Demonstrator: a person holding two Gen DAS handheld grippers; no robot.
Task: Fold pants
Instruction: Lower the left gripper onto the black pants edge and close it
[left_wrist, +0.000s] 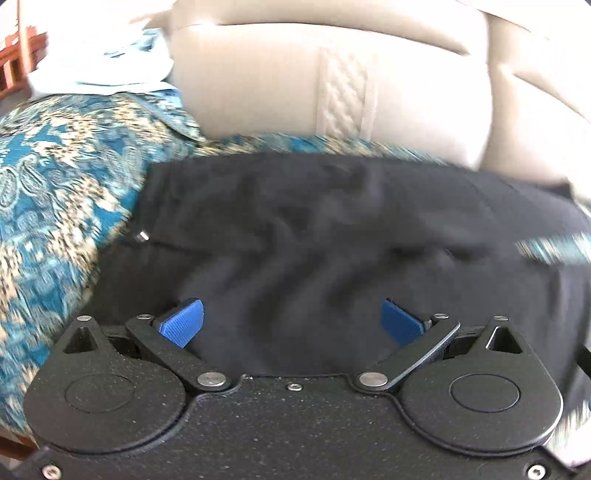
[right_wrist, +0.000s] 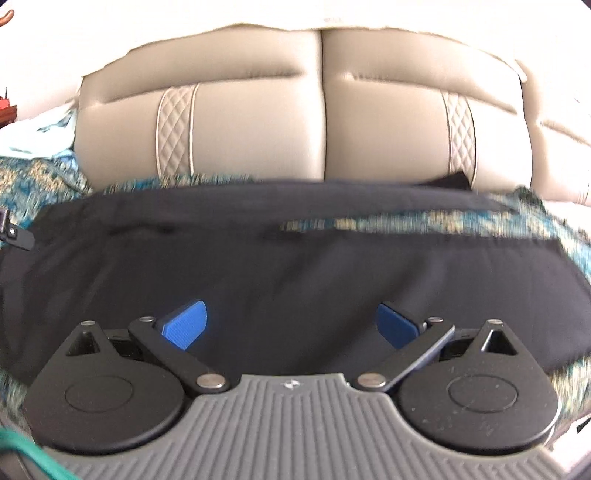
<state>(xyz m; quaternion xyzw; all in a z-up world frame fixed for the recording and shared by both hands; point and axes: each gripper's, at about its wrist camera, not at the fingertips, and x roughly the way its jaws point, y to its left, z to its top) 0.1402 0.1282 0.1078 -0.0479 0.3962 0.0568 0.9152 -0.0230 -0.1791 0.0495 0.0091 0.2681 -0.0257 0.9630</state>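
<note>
Black pants (left_wrist: 332, 229) spread on patterned sofa cover (left_wrist: 55, 177), wrinkled — soft, limp, light, will drape. Left gripper (left_wrist: 291, 323) and right gripper (right_wrist: 291, 325) both spread wide, empty, over cloth. Pinch hem or waistband edge

The right gripper (right_wrist: 291, 325), a black two-finger tool with blue ribbed pads (right_wrist: 186, 325), is hovering with its fingers spread wide apart — nothing is lying between them. Beneath and ahead of it, dark navy cloth pants (right_wrist: 258, 266) are lying spread across a teal-and-cream patterned fabric cover (right_wrist: 388, 223), a strip of which is showing through between two dark layers. Behind, beige leather sofa cushions with quilted diamond panels (right_wrist: 258, 125) are standing upright — the edges are looking blurred.
</note>
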